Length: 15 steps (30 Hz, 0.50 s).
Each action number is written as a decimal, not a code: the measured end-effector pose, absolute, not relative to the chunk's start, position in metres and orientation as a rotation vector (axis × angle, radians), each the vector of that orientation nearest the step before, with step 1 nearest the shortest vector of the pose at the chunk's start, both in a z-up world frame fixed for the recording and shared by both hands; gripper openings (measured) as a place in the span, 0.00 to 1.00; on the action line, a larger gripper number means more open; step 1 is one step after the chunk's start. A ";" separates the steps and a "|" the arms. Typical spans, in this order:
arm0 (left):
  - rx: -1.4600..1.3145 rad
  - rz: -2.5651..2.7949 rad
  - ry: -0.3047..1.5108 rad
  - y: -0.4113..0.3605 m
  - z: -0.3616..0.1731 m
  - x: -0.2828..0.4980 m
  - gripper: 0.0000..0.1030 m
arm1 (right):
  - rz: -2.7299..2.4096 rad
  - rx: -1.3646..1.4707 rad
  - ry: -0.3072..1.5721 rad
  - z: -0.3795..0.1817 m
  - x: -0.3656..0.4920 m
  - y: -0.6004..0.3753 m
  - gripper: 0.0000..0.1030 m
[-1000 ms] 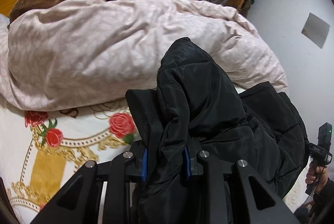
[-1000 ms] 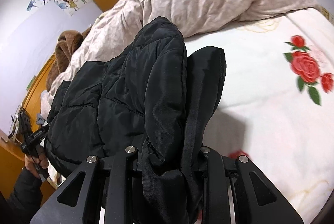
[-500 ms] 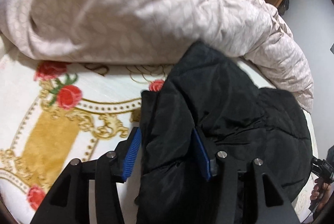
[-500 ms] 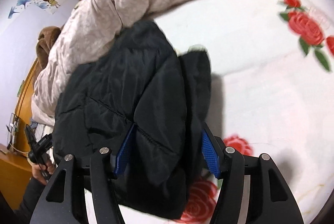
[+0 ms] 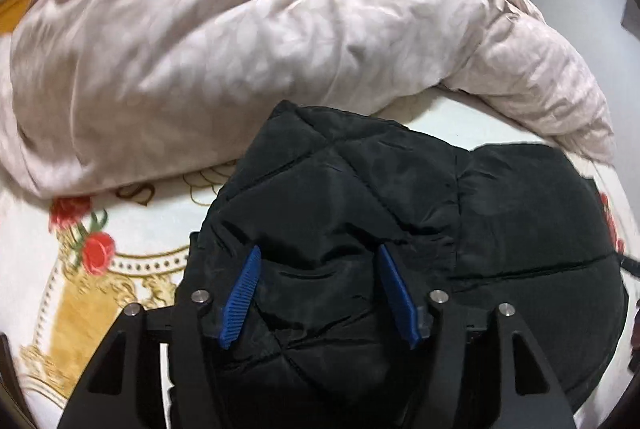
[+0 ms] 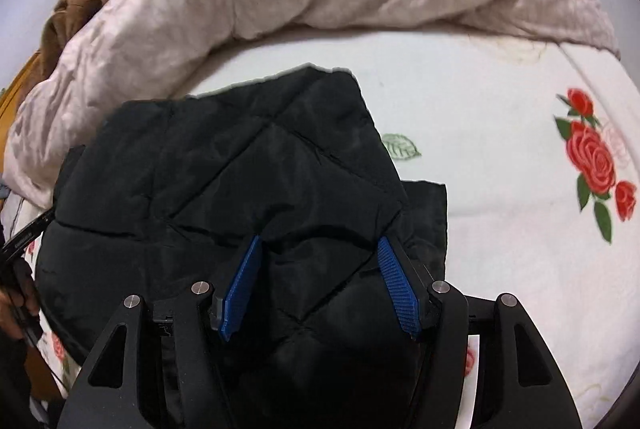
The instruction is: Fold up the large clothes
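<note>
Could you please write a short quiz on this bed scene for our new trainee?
1. True or false: the left tool is open, with the jacket lying loose between its fingers.
2. What does the jacket rest on: A) a wooden table, B) the rose sheet, C) the floor?
3. Fill in: behind the jacket lies a bunched pink ____.

Key
1. True. The right tool is open as well.
2. B
3. duvet
</note>
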State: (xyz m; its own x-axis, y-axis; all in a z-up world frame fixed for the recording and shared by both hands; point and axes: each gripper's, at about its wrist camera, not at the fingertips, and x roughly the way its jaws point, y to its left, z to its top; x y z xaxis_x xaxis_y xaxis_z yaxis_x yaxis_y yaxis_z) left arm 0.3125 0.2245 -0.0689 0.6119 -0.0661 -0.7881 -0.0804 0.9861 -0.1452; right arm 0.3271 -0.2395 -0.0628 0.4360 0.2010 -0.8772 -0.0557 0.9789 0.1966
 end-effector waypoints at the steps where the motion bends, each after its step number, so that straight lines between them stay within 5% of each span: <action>1: -0.176 0.010 0.913 0.225 -0.068 0.312 0.62 | 0.158 0.139 1.106 -0.061 0.326 -0.240 0.59; 15: -0.188 0.004 0.865 0.193 -0.004 0.198 0.63 | 0.133 0.141 0.961 0.019 0.226 -0.231 0.59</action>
